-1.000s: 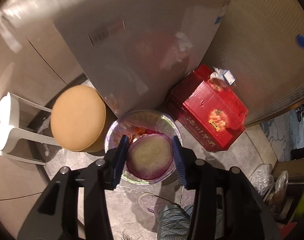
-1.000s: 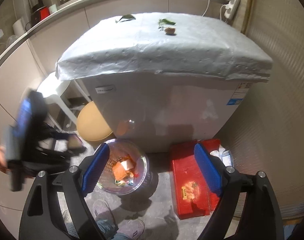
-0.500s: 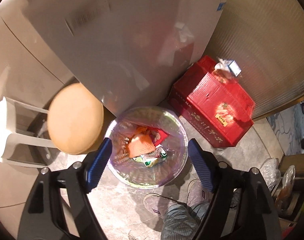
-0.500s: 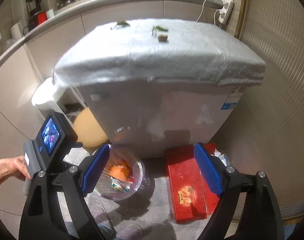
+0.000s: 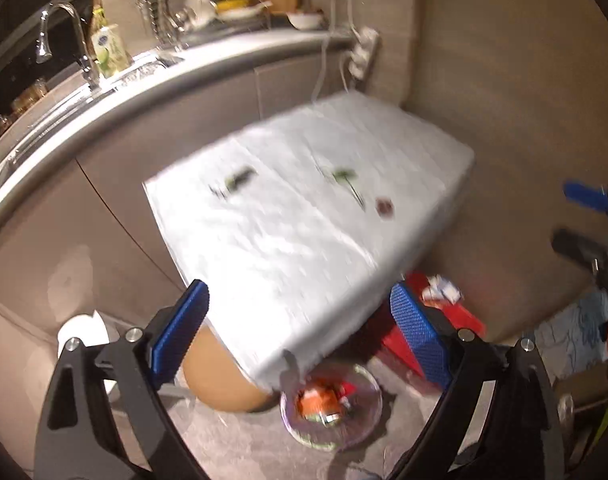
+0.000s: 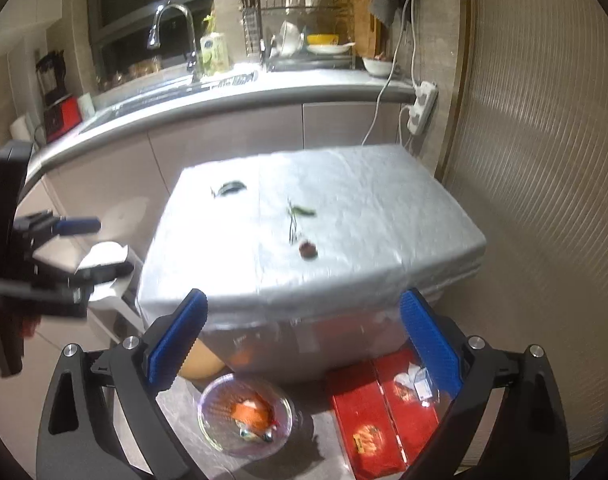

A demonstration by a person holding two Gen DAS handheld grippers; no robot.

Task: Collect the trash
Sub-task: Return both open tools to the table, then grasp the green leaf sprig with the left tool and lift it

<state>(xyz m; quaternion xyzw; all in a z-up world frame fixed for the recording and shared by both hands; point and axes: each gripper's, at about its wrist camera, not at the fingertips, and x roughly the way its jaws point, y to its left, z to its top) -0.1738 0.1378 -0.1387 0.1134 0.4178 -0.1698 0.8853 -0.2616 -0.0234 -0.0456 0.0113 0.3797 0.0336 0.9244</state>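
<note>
The left tongs (image 5: pixel 300 334) and the right tongs (image 6: pixel 304 340) both hang over the white box (image 6: pixel 304 240), and both are opening wide with nothing between their blue pads. On top of the white box lie a dark leaf (image 6: pixel 232 188), a green stem (image 6: pixel 300 212) and a small brown bit (image 6: pixel 307 249) (a little blurry). The trash bin (image 6: pixel 246 416) sits on the floor just in front of the white box, with orange scraps inside. A red carton (image 6: pixel 383 412) lies beside the bin.

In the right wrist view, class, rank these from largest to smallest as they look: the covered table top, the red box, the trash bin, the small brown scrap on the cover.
1. Covered table top
2. Red box
3. Trash bin, close to the box in apparent size, so that pair is uncertain
4. Brown scrap
</note>
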